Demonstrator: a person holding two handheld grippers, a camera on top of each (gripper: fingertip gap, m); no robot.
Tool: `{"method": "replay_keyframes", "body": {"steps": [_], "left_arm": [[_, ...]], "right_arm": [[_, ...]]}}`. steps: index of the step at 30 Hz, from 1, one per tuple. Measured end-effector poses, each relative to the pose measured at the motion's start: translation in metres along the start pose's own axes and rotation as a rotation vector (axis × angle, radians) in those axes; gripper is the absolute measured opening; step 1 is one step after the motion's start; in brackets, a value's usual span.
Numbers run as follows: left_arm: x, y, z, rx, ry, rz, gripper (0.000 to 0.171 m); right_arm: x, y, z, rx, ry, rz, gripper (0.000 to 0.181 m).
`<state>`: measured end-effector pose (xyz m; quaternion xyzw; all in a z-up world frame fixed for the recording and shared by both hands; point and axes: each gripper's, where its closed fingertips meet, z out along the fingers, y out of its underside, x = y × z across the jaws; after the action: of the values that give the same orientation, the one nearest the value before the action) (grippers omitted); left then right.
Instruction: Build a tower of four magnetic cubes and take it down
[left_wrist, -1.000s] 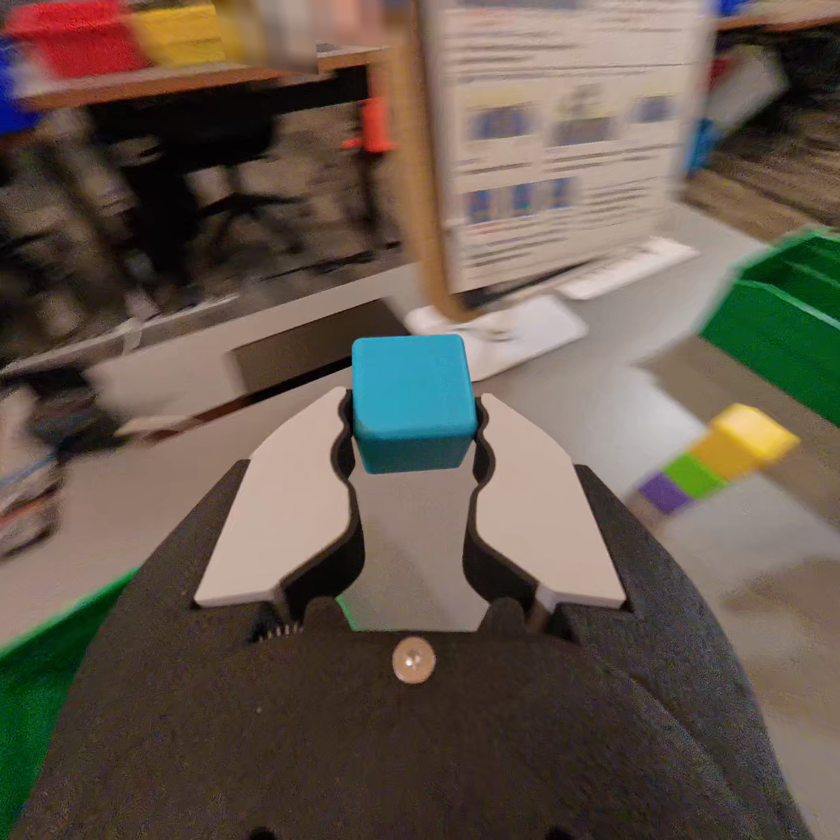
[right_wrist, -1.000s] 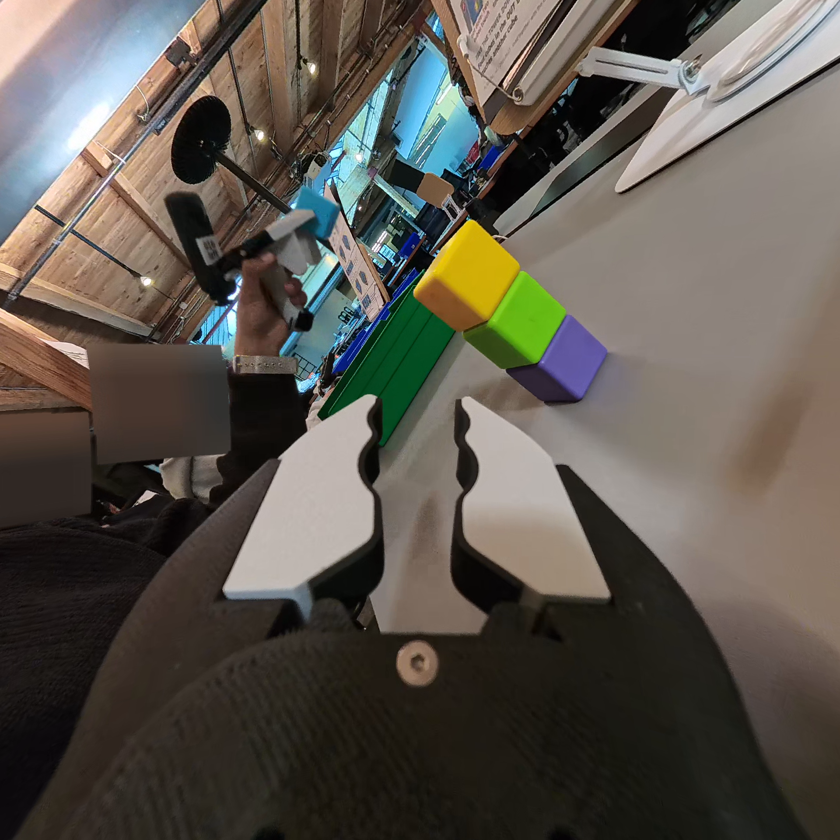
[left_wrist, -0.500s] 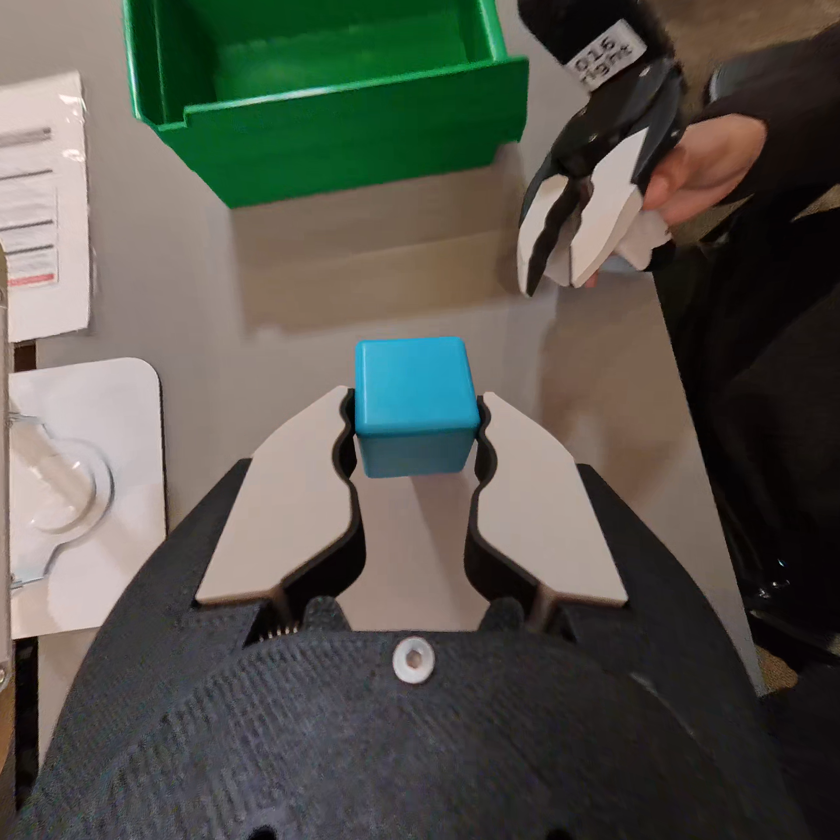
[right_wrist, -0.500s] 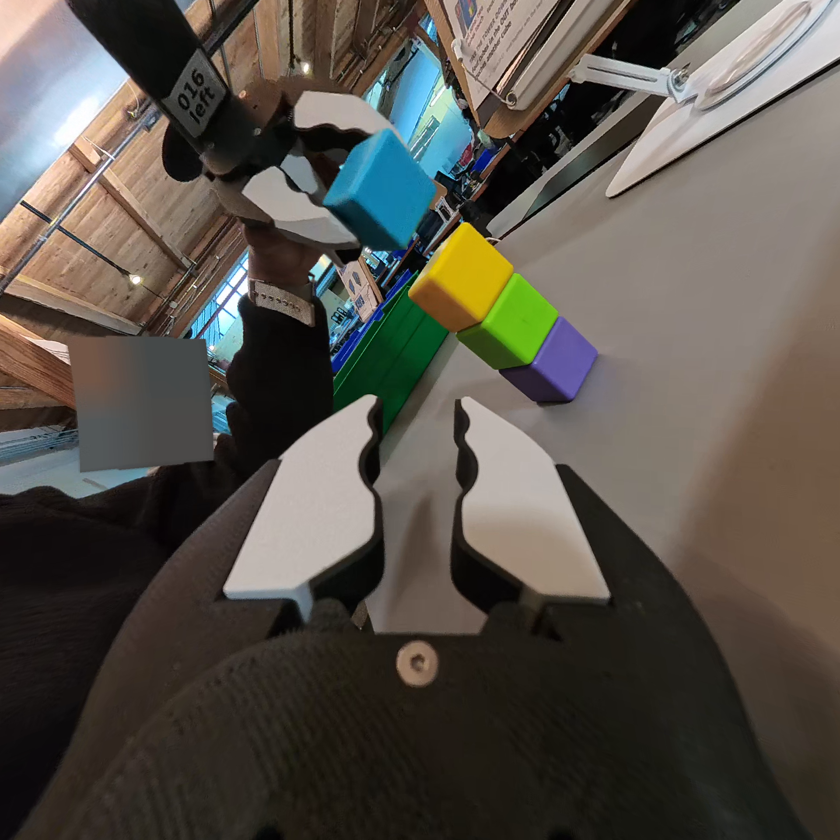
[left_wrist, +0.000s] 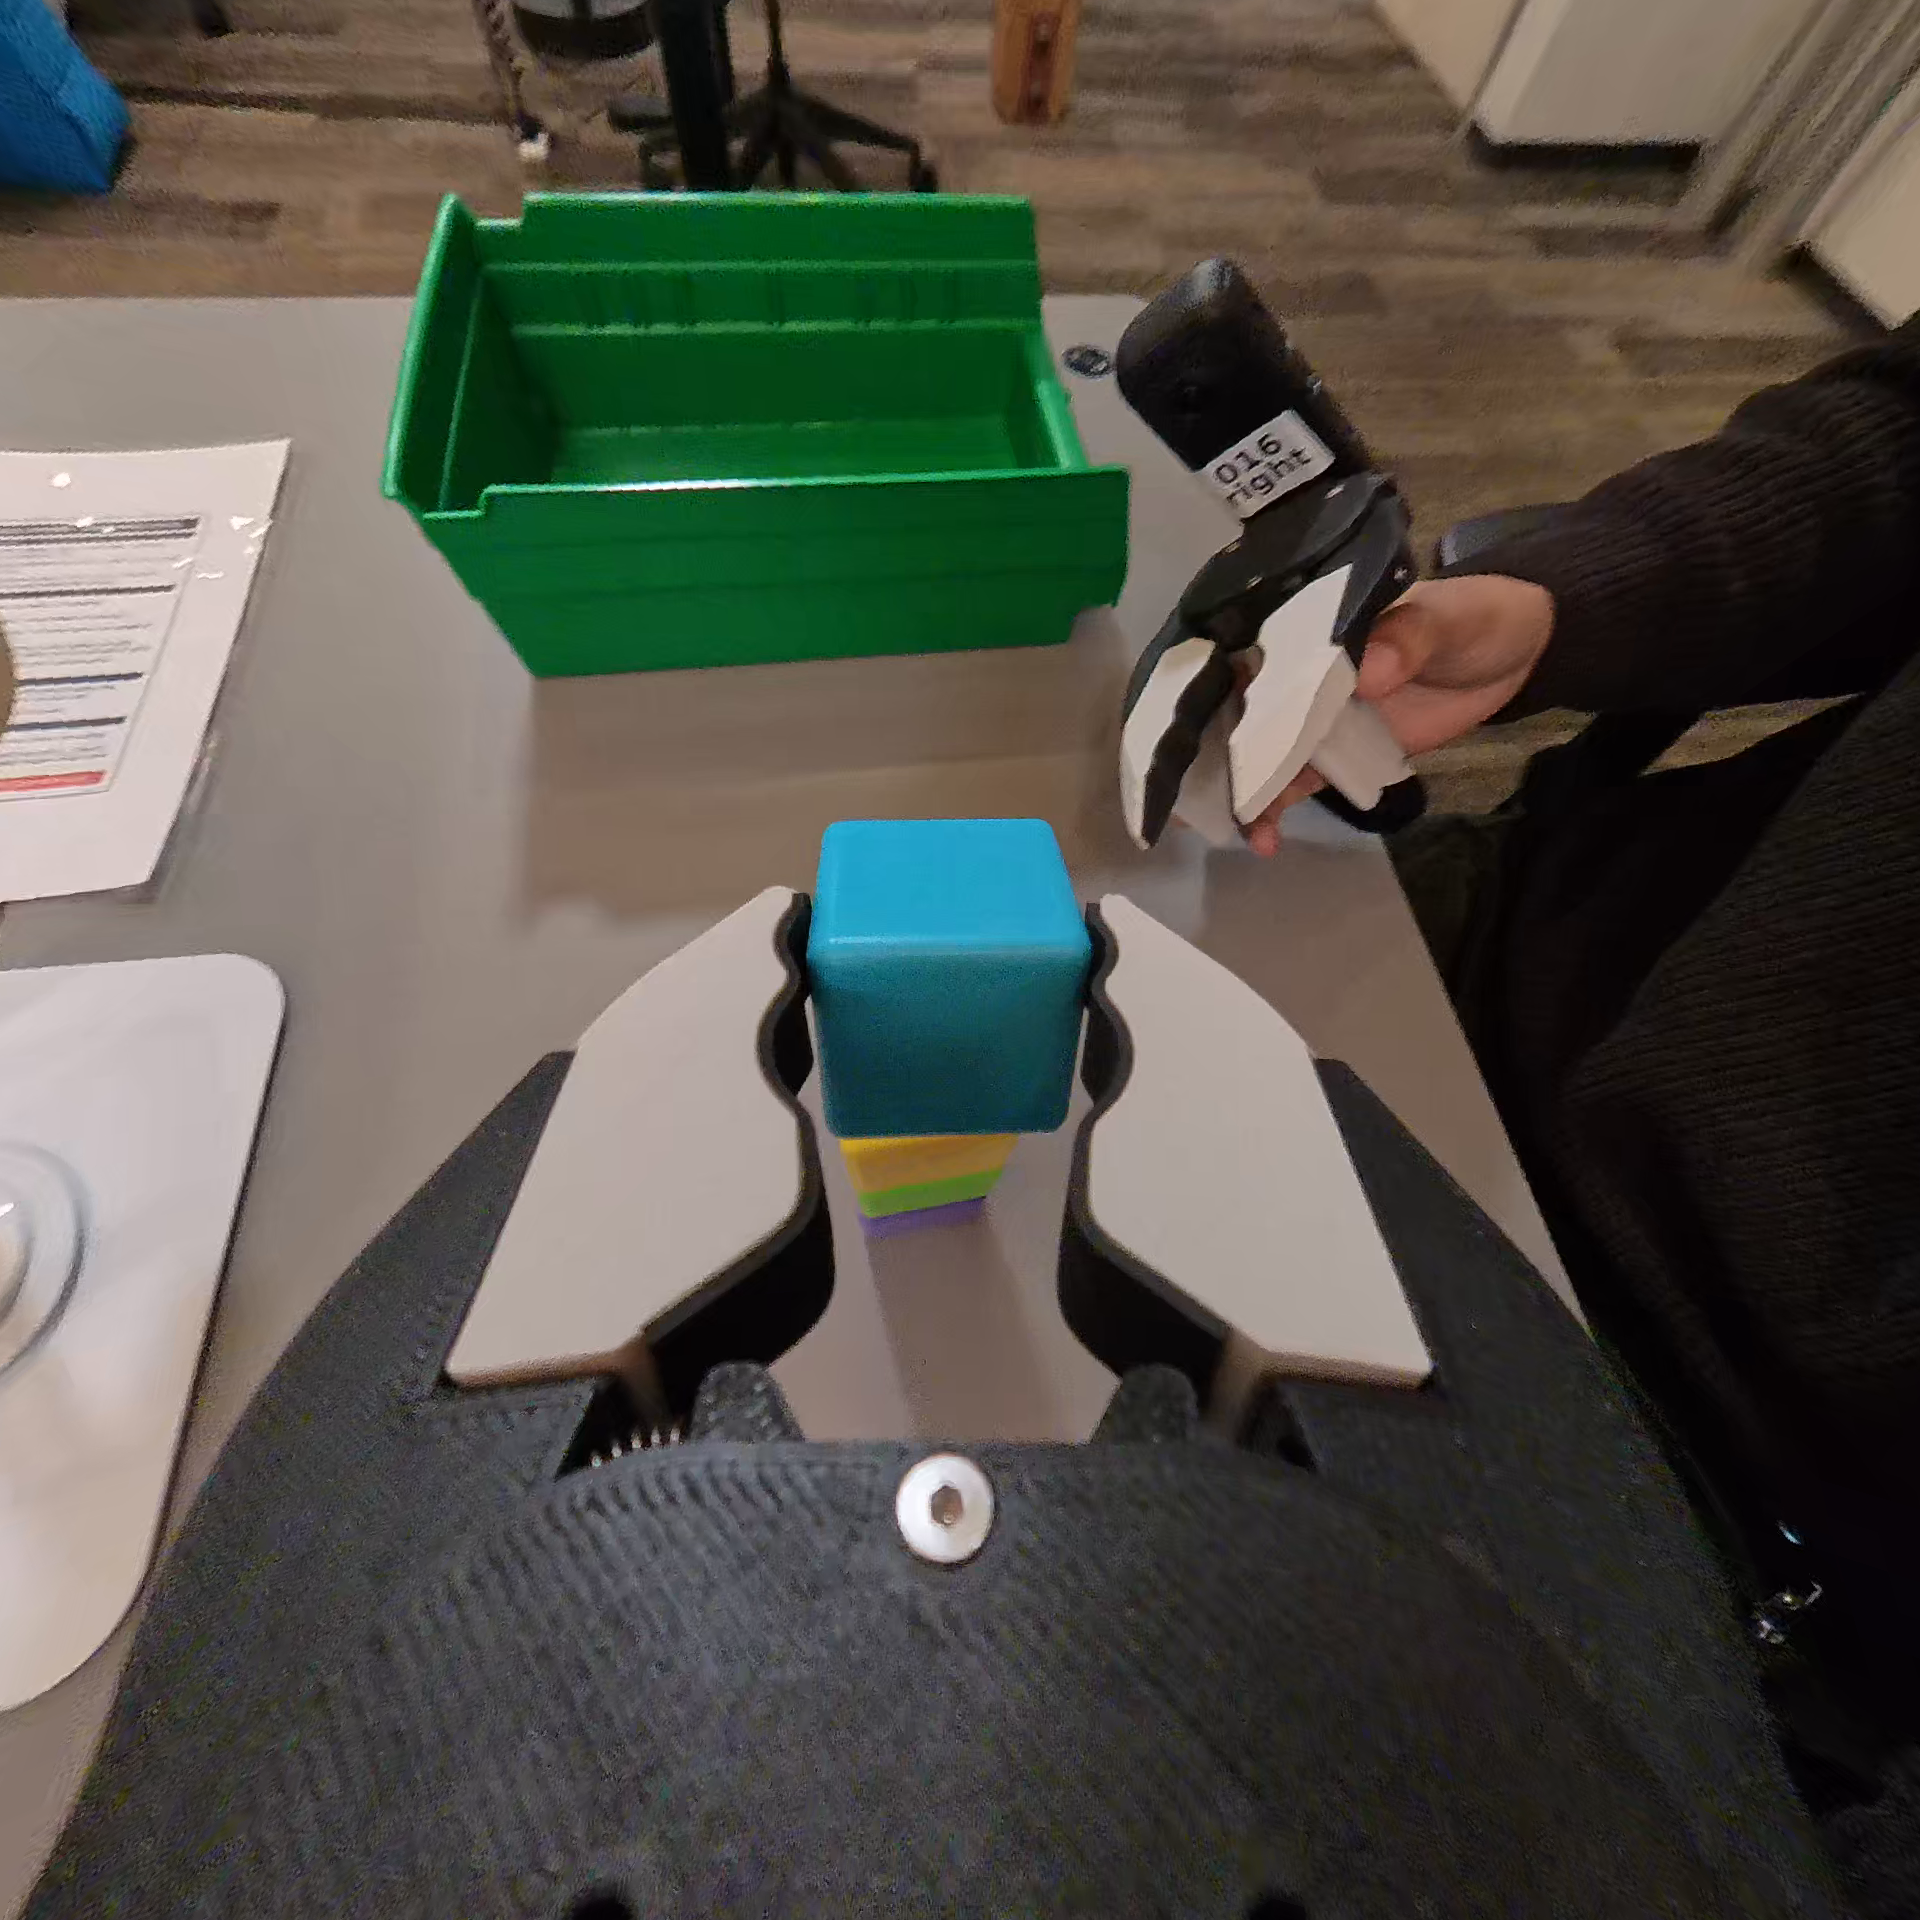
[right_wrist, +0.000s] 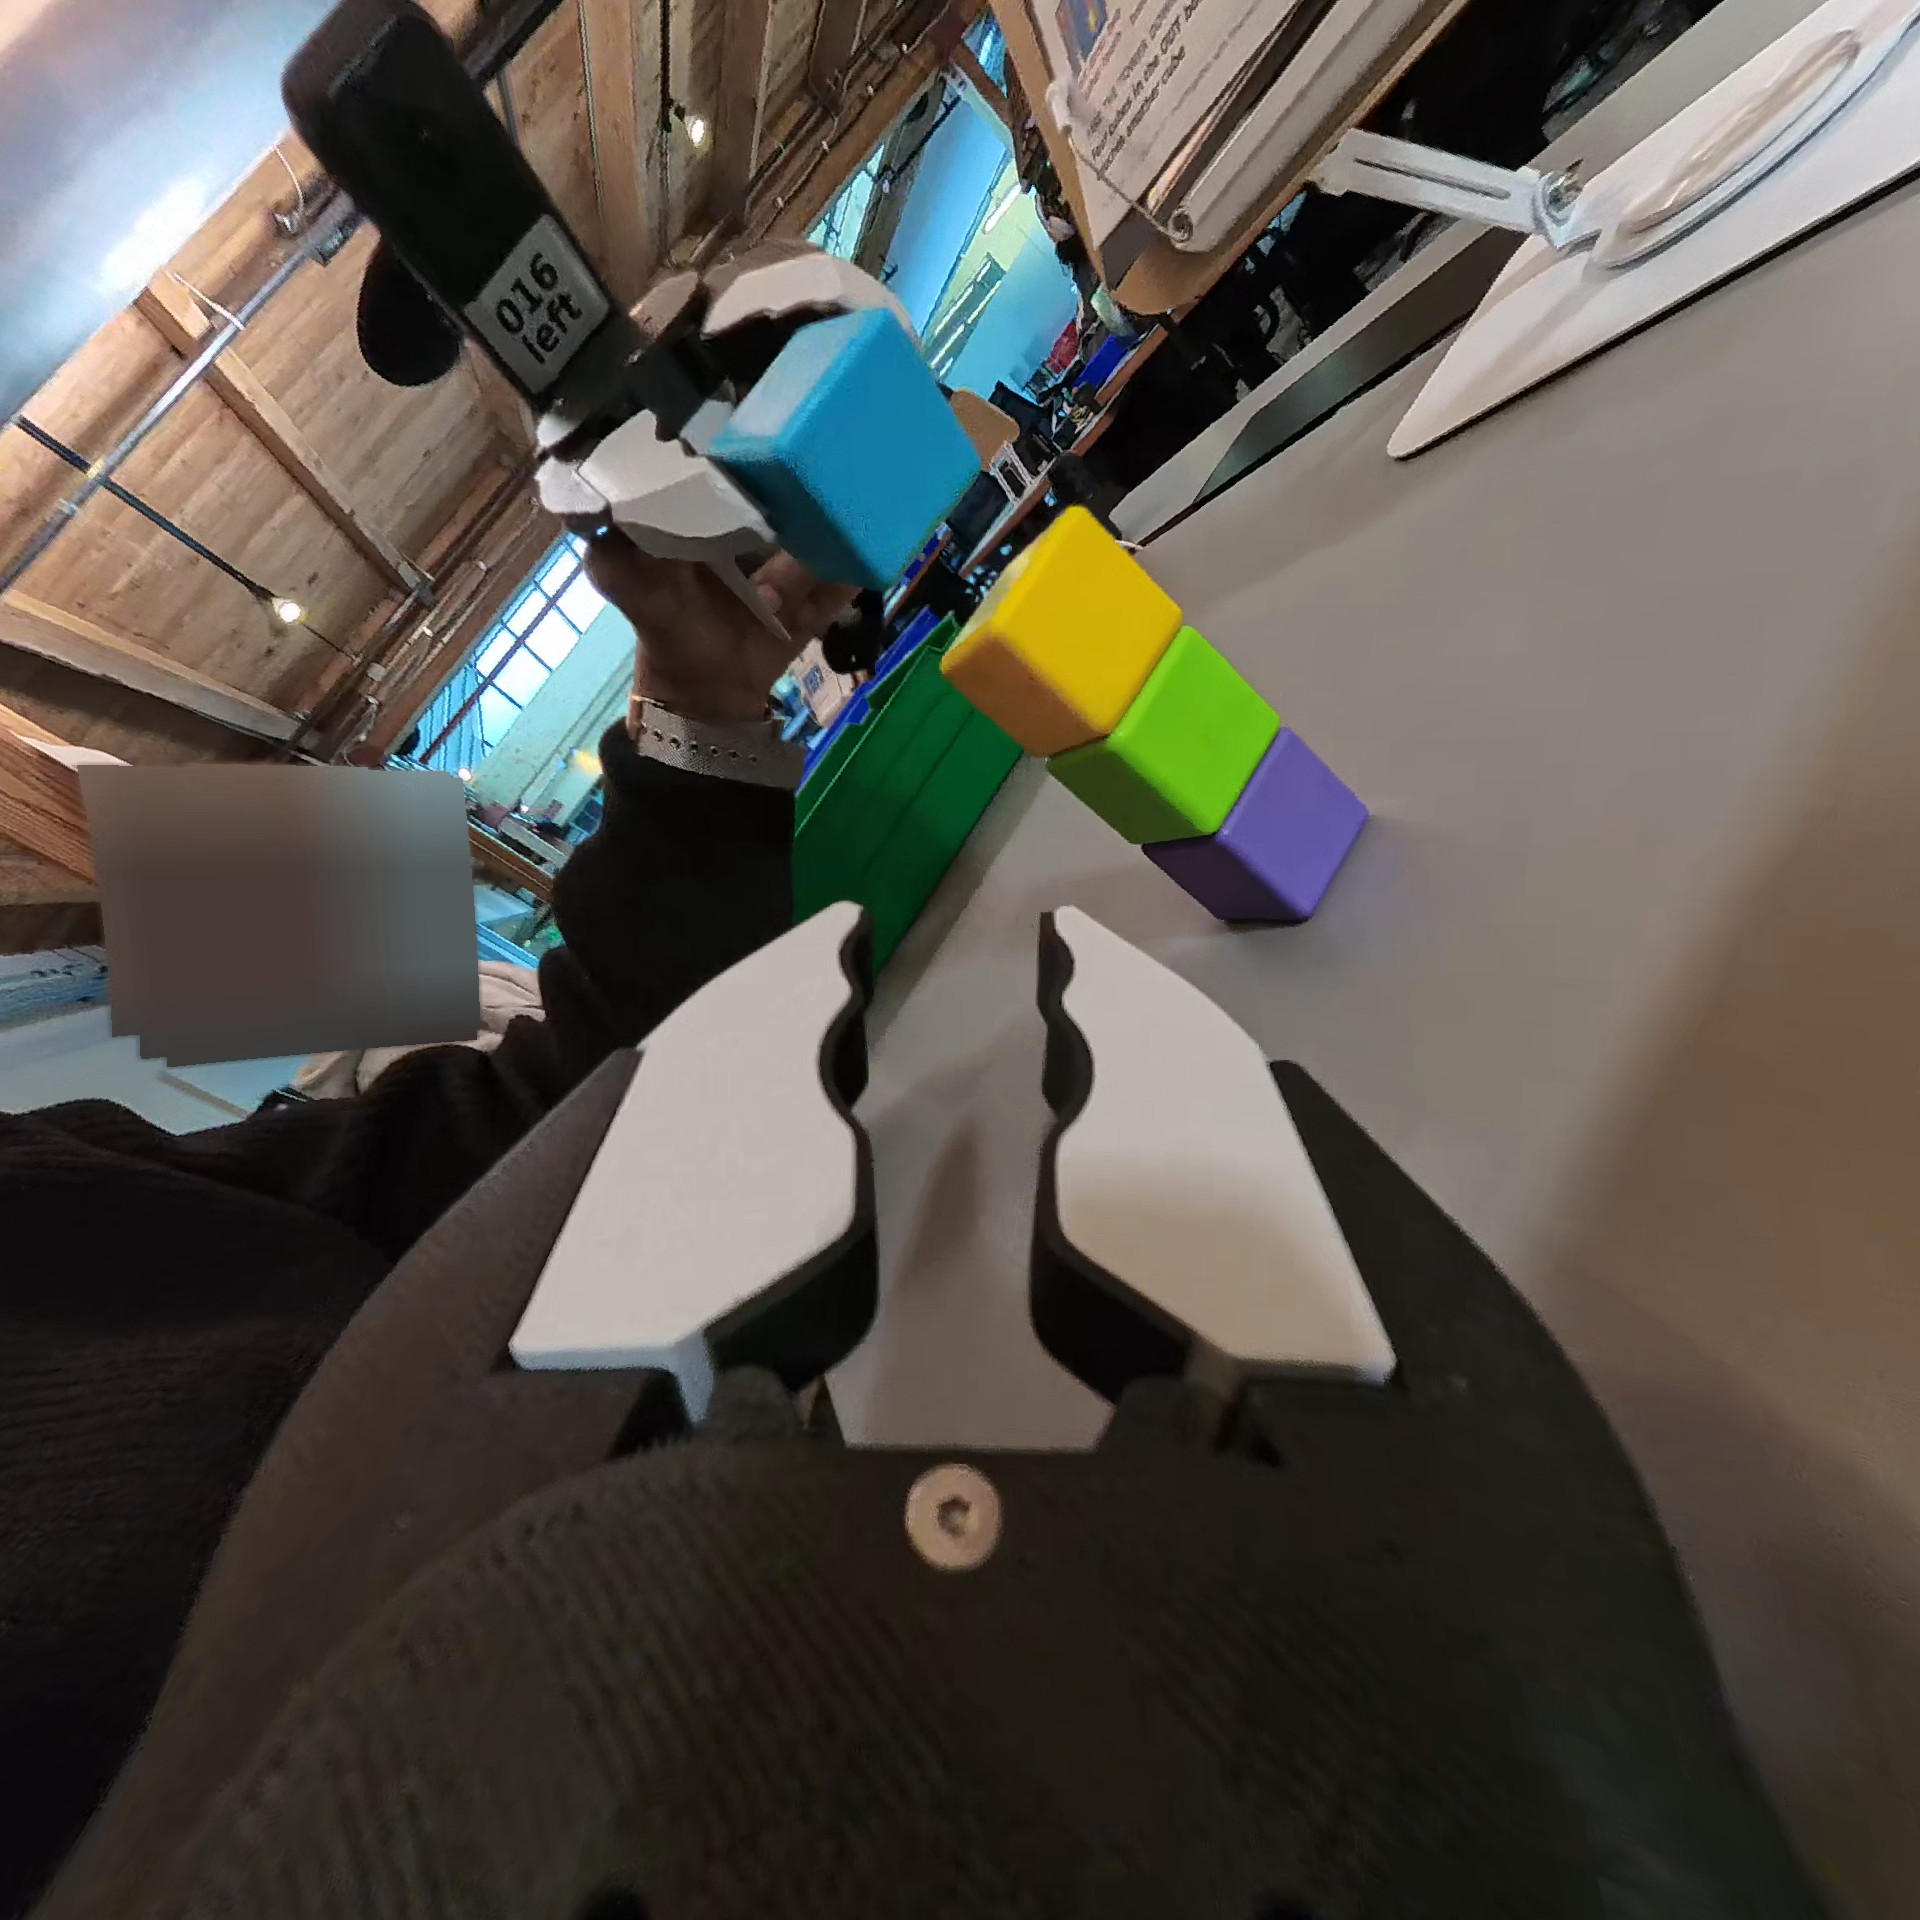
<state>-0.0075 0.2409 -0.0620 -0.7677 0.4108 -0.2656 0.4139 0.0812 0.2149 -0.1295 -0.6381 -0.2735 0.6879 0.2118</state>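
Blue cube (left_wrist: 940, 977) clamped in left gripper (left_wrist: 943, 940), above a 3-cube stack (right_wrist: 1164, 717); right gripper (right_wrist: 951, 961) parted, empty, near table (right_wrist: 1558, 727).

White label tags (left_wrist: 1262, 471) on both camera stems, printed sheet (left_wrist: 99, 655).

Soft, even indoor light, moderately bright. The grey surface (left_wrist: 436, 790) shows a pale sheen near the green bin (left_wrist: 748, 436), with faint, diffuse shadows beneath it. Ceiling lamps (right_wrist: 694, 127) flare in the right wrist view. Wide-angle bending warps both frames' edges; slight blur softens nearby tool bodies.
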Motion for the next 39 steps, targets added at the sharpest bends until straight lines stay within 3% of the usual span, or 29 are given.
{"method": "replay_keyframes", "body": {"steps": [8,13,39], "left_arm": [[-0.008,0.013,0.008,0.048,-0.008,-0.043,0.049],[-0.006,0.004,0.013,0.132,0.01,-0.063,0.049],[-0.001,0.021,0.016,0.142,0.085,-0.093,0.051]], "right_arm": [[-0.001,0.0,-0.001,0.006,-0.007,0.012,0.03],[-0.001,-0.001,-0.001,0.008,-0.013,0.021,0.03],[-0.002,-0.001,-0.001,0.014,-0.026,0.045,0.03]]}}
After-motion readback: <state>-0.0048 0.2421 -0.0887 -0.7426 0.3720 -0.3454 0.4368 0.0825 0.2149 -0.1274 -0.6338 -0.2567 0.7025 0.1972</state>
